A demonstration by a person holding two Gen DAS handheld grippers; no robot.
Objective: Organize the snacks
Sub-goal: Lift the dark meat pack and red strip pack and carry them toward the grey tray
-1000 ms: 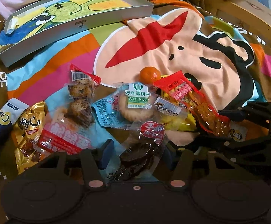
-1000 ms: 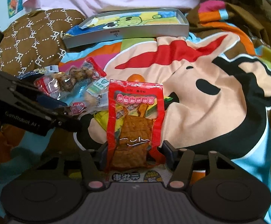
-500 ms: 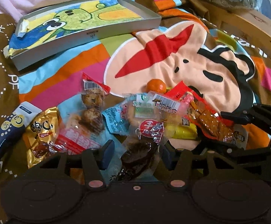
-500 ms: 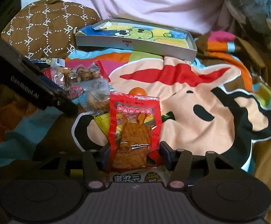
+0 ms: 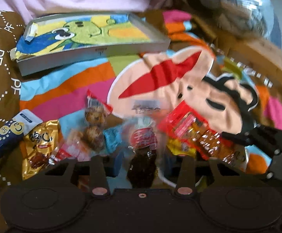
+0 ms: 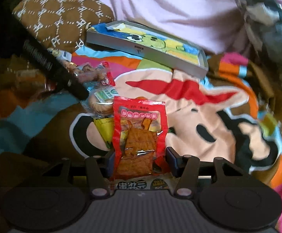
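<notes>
- We see our left gripper [image 5: 142, 165] with its jaws closing around a clear packet of dark snack [image 5: 142, 167]. The packet sits between the fingers, yet the blur keeps us from telling whether the pads press on it.
- That dark packet runs lengthwise away from the left gripper, its red round label at the far end.
- Our right gripper [image 6: 139, 159] has a red packet of brown tofu [image 6: 140, 136] standing between its fingers — the fingers sit at the packet's two side edges, and the wrapper looks pinched in at its lower part.
- The red packet's long axis points straight out from the right gripper, printed header at the far end, the brown slab near the fingers.
- Just left of the left gripper lie a gold packet [image 5: 37, 145] and a dark blue tube [image 5: 6, 136]; beyond them a clear pack of brown lumps with a red end [image 5: 94, 120].
- Beyond the right gripper, to its left, a round biscuit pack with a green label [image 6: 102, 99] lies against a yellow wrapper [image 6: 104, 128].
- Farther out, well beyond both grippers, sits a shallow grey box with a green cartoon lining [image 5: 90, 38], open side up.
- Everything rests on a rumpled cartoon-print blanket [image 6: 199, 116] — striped at the edges — with a brown patterned cushion [image 6: 59, 19] and pink cloth [image 6: 170, 5] behind.
</notes>
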